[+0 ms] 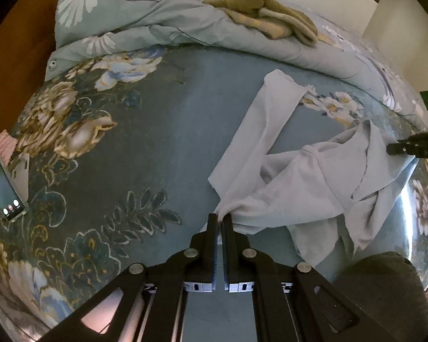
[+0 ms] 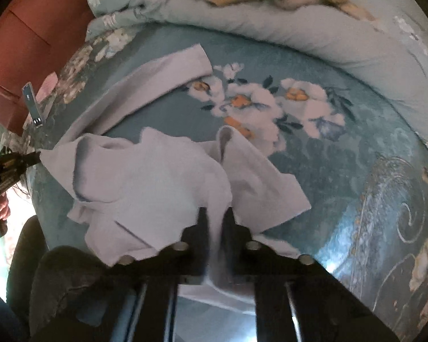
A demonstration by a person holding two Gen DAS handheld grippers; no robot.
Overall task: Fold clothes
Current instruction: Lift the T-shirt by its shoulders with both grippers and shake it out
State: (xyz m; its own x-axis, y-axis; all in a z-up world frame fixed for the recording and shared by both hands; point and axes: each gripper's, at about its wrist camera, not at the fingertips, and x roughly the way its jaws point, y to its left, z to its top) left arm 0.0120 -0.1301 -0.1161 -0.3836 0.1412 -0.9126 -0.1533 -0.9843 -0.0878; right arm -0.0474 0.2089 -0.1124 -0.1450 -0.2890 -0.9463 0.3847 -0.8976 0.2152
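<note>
The left gripper (image 1: 220, 219) is pinching a corner of the pale grey shirt (image 1: 305, 182), jaws fully closed. The right gripper (image 2: 216, 213) is clamping another fold, jaws nearly closed. The shirt is lying crumpled on the floral bedsheet (image 1: 145, 131), near the bed's edge.

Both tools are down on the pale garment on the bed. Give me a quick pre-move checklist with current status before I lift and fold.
1. Left tool shut on an edge of the pale garment: ok.
2. Right tool has cloth between its fingers: ok; the view is blurred, so how firm the hold is: cannot tell.
3. Garment lying flat: not ok, it is crumpled, with one long strip stretched out.
4. Bare bedsheet beside the garment for laying it out: ok.
5. Phone apart from the garment: ok.
6. Rolled duvet apart from the garment: ok.
</note>
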